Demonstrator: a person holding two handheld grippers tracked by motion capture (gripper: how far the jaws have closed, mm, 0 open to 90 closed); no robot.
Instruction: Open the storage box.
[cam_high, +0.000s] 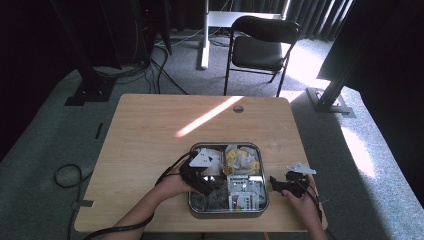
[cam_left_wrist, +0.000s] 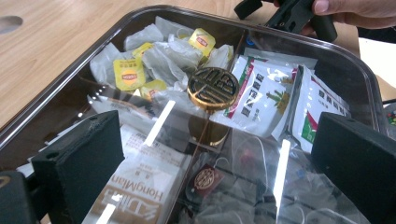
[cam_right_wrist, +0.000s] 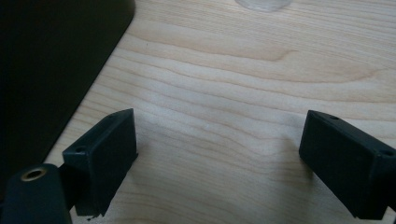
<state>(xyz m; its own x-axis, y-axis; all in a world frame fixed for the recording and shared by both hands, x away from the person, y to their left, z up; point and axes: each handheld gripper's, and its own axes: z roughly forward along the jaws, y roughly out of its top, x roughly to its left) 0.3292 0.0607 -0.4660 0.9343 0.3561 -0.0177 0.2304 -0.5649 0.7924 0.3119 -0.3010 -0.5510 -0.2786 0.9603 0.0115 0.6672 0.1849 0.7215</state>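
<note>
A metal-rimmed divided box (cam_high: 264, 172) sits near the table's front edge, and a clear lid seems to cover it. Its round gold knob (cam_left_wrist: 213, 87) stands at the centre. Under the lid lie yellow tea bags (cam_left_wrist: 129, 73), white sachets (cam_left_wrist: 261, 93) and a HongMian packet (cam_left_wrist: 140, 186). My left gripper (cam_high: 209, 187) hovers over the box's left half, open, with nothing between its jaws (cam_left_wrist: 219, 135). My right gripper (cam_high: 276, 184) is held just right of the box, open above bare wood (cam_right_wrist: 219, 135). It also appears beyond the box (cam_left_wrist: 289, 11) in the left gripper view.
The box's dark side (cam_right_wrist: 46, 56) is close on the right gripper's left. A small clear round thing (cam_high: 274, 147) lies on the table beyond the right gripper. A cable hole (cam_high: 238, 108) is at the far edge. A black chair (cam_high: 260, 47) stands behind the table.
</note>
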